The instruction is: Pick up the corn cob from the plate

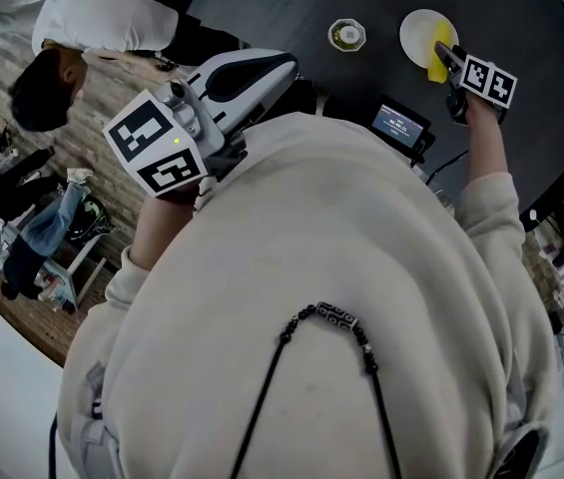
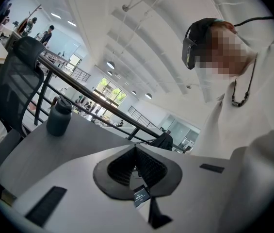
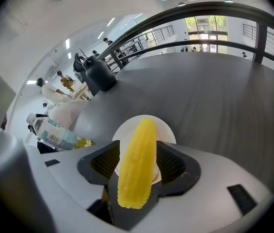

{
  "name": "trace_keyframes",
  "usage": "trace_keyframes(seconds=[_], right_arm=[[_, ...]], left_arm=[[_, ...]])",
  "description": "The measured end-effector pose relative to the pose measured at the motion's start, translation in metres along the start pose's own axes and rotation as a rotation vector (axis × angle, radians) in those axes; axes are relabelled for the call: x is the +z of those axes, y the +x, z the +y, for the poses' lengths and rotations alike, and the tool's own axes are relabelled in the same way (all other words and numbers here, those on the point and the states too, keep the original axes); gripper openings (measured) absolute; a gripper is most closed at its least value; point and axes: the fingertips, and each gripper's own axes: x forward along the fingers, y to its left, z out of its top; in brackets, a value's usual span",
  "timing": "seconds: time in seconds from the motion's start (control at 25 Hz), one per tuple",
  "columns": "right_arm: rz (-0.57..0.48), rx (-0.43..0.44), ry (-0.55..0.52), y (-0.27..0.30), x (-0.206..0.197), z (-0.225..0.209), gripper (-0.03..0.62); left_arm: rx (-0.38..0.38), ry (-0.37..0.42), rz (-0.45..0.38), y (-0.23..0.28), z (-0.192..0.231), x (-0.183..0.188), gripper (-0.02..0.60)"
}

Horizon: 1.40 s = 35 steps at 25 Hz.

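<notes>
A yellow corn cob (image 3: 137, 166) lies on a small white plate (image 3: 168, 132) on the dark table. My right gripper (image 3: 137, 160) is lowered over it, open, with the cob lying lengthwise between the ridged pads (image 3: 103, 160); a strip of plate shows between the left pad and the cob. The head view shows the same from above: right gripper (image 1: 444, 56) at the cob (image 1: 439, 38) on the plate (image 1: 416, 30). My left gripper (image 2: 136, 148) is held up near my chest, its tips together and nothing in them; from above it (image 1: 286, 65) is far left of the plate.
A small round dish (image 1: 346, 35) sits left of the plate. A device with a lit screen (image 1: 399, 125) stands near the table's front edge. A dark flask (image 3: 98, 74) and a plastic bottle (image 3: 54, 135) are to the plate's left. Another person (image 1: 102, 13) sits at the upper left.
</notes>
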Motion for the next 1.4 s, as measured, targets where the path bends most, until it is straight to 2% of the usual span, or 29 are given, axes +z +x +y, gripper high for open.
trace_keyframes(seconds=[0.4, 0.6, 0.92, 1.04, 1.4], right_arm=[[0.061, -0.058, -0.029, 0.011, -0.004, -0.007, 0.275], [0.096, -0.057, -0.005, 0.018, -0.01, -0.008, 0.304], [0.115, -0.041, 0.007, 0.029, -0.016, 0.0, 0.304], [0.134, -0.038, 0.044, 0.029, -0.018, -0.002, 0.275], [0.139, -0.047, 0.074, 0.032, -0.017, -0.005, 0.268]], left_arm=[[0.008, -0.006, -0.001, 0.0, 0.003, 0.005, 0.002], [0.015, -0.003, 0.003, -0.001, 0.004, 0.005, 0.002], [0.018, -0.006, 0.002, -0.001, 0.005, 0.005, 0.002], [0.024, -0.007, 0.002, -0.002, 0.005, 0.003, 0.002], [0.027, 0.007, -0.005, -0.003, 0.009, 0.006, 0.002]])
